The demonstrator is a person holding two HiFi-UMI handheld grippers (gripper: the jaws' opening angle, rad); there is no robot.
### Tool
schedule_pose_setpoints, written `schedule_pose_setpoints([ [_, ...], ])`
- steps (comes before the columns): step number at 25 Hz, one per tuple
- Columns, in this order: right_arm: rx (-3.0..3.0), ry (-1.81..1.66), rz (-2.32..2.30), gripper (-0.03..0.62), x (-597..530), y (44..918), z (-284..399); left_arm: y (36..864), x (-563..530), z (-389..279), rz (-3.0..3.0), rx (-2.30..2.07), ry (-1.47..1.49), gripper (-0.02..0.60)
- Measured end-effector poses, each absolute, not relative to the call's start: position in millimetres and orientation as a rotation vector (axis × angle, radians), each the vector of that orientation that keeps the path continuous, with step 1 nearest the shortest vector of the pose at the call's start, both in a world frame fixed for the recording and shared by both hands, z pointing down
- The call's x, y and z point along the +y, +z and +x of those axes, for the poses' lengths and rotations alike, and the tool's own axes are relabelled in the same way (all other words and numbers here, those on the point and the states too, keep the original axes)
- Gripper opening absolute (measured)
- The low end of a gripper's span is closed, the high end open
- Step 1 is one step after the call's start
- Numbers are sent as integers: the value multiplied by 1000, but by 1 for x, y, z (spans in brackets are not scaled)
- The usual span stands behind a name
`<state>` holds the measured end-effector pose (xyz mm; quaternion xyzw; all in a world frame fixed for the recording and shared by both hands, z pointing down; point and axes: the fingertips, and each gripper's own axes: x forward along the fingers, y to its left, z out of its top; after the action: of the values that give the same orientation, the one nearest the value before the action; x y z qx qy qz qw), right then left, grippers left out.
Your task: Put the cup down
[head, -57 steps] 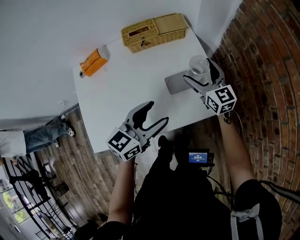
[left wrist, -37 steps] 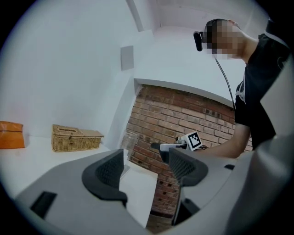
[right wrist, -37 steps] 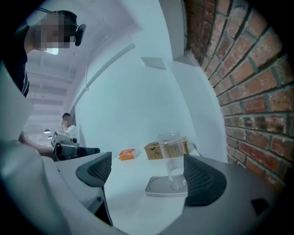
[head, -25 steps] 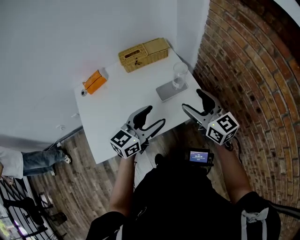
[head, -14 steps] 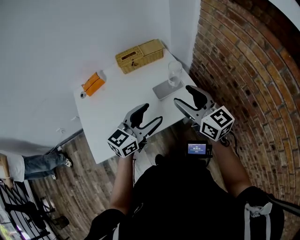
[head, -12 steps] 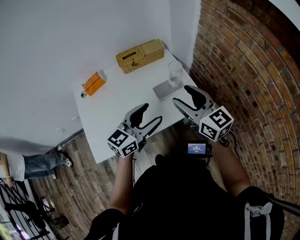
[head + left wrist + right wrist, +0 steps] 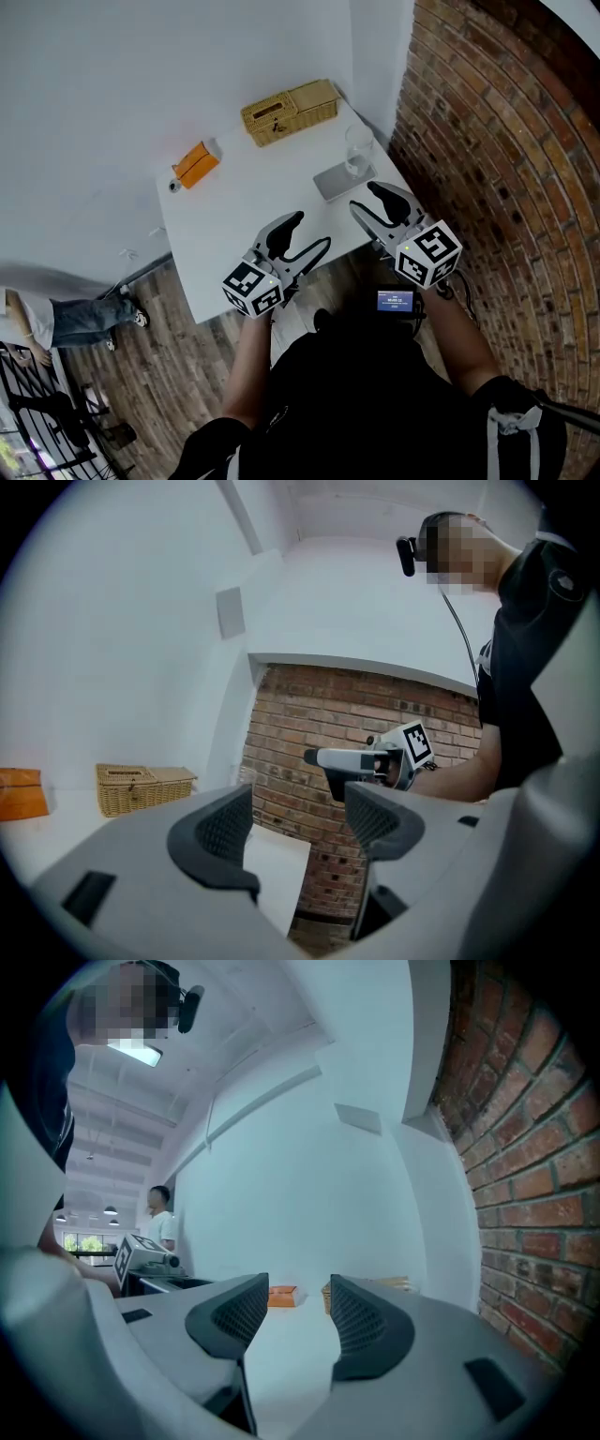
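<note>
A clear glass cup [image 7: 357, 150] stands upright on a grey pad [image 7: 339, 182] near the right edge of the white table [image 7: 244, 211]. My right gripper [image 7: 364, 198] hovers over the table's front right corner, a little short of the pad and apart from the cup. Its jaws are closing with nothing between them [image 7: 300, 1312]. My left gripper [image 7: 314, 232] hangs open and empty over the front edge [image 7: 298, 817]. The cup does not show clearly in either gripper view.
A wicker basket [image 7: 289, 111] sits at the table's far edge and an orange carton [image 7: 195, 164] at its far left. A brick wall [image 7: 487, 159] runs close along the right side. A person [image 7: 159, 1218] stands far behind.
The right gripper let go of the cup and drew back toward the front corner, and its jaws have narrowed over the last second. The left gripper has barely moved.
</note>
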<state>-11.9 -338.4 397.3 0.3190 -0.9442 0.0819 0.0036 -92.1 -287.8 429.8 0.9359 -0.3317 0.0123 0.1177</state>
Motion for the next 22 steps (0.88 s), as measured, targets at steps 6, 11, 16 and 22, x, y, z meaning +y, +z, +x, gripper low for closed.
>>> schedule_pose_setpoints([
  [6,-2941,267,1031,207,-349,402,-7,427,-293,-89,2742,-975,34,314],
  [11,-2942,276,1040,198,-348,404,-6,427,-295,-87,2744,-984,19,302],
  [16,-2925,274,1052,195,-349,408,-4,426,-296,-90,2740,-996,10,301],
  [22,-2905,275,1083,192,-350,411,0,427,-293,-88,2738,-990,-7,301],
])
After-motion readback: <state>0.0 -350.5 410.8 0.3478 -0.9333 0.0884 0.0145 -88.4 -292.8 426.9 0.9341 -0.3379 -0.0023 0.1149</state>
